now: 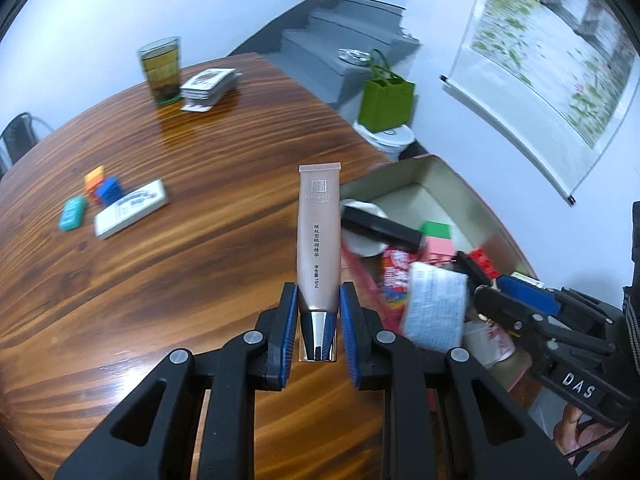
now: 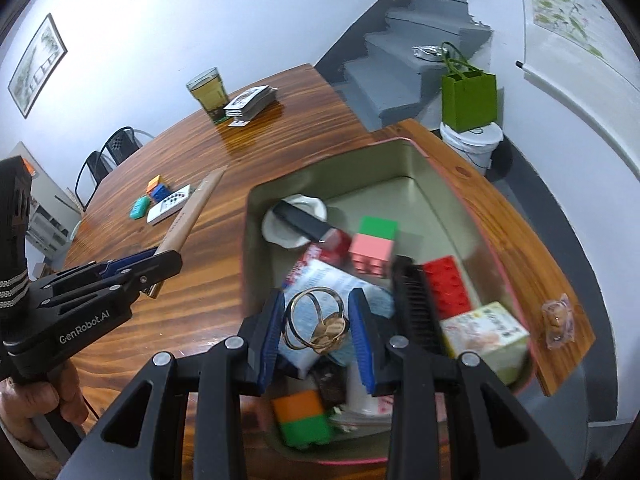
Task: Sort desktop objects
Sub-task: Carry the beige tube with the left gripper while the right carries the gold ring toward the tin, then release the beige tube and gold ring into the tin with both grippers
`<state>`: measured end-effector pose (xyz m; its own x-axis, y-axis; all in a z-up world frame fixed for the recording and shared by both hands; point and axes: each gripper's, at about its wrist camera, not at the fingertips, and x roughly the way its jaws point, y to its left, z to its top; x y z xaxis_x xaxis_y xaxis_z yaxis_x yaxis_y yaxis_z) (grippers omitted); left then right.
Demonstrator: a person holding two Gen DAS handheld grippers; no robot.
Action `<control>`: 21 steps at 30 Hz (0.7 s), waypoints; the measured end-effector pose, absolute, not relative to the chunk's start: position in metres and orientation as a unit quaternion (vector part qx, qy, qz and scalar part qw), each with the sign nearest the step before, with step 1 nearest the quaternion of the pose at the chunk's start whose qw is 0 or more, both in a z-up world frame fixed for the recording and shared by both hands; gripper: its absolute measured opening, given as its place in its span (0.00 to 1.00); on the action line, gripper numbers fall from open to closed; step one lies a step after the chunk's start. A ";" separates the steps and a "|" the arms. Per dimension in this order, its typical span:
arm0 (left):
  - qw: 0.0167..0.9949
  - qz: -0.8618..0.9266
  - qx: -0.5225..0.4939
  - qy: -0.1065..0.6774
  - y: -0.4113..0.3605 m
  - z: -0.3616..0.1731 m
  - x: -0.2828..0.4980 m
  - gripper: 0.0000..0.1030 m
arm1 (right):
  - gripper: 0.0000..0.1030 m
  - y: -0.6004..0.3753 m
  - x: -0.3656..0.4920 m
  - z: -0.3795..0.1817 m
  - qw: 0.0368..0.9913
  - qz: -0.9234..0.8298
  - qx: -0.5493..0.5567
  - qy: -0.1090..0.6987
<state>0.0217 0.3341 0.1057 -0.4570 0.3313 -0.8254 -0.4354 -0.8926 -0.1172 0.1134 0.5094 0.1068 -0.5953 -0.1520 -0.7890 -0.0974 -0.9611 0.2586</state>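
My left claw (image 1: 319, 312) is pinching a beige cosmetic tube with a shiny silver cap (image 1: 319, 240); the blue pads press on its lower end just above the cap, and the tube sticks straight out ahead of the claw over the dark striped wooden counter (image 1: 180, 280). My right claw (image 2: 316, 322) is clamped on a gold wire double-ring ornament (image 2: 316, 320), which sits between the pads with both sides touching.

Below and ahead of the right claw lies the open pink-rimmed metal tin (image 2: 416, 160), already crowded. In it I see a black comb (image 2: 416, 304) just to the right of the claw, a red studded brick (image 2: 448, 288) beyond that, a pink-and-green block (image 2: 374, 244) farther ahead, and an orange-and-green block (image 2: 304, 420) under the claw's near side. From the left claw, the tin is off to the right, just beside the tube.

Far ahead and left of the left claw, well apart from it, a teal oval case (image 1: 72, 213), small orange and blue blocks (image 1: 103, 189) and a white flat box (image 1: 131, 209) lie together on the counter. Farther off stand a green glass of liquid (image 1: 161, 70) and a stack of cards (image 1: 208, 84).
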 end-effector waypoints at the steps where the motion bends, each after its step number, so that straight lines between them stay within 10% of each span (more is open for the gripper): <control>1: 0.228 0.851 -0.470 0.057 0.339 0.105 0.022 0.22 | 0.35 0.512 0.114 0.106 0.015 -0.882 0.450 -0.140; 21: 0.257 0.839 -0.475 0.072 0.404 0.100 0.018 0.23 | 0.61 0.558 0.127 0.098 -0.010 -0.879 0.447 -0.166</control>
<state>0.0178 0.4039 0.1002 -0.4165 0.3636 -0.8333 -0.4998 -0.8572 -0.1242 0.1272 0.5579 0.0982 -0.5998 -0.1318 -0.7892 -0.1656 -0.9446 0.2835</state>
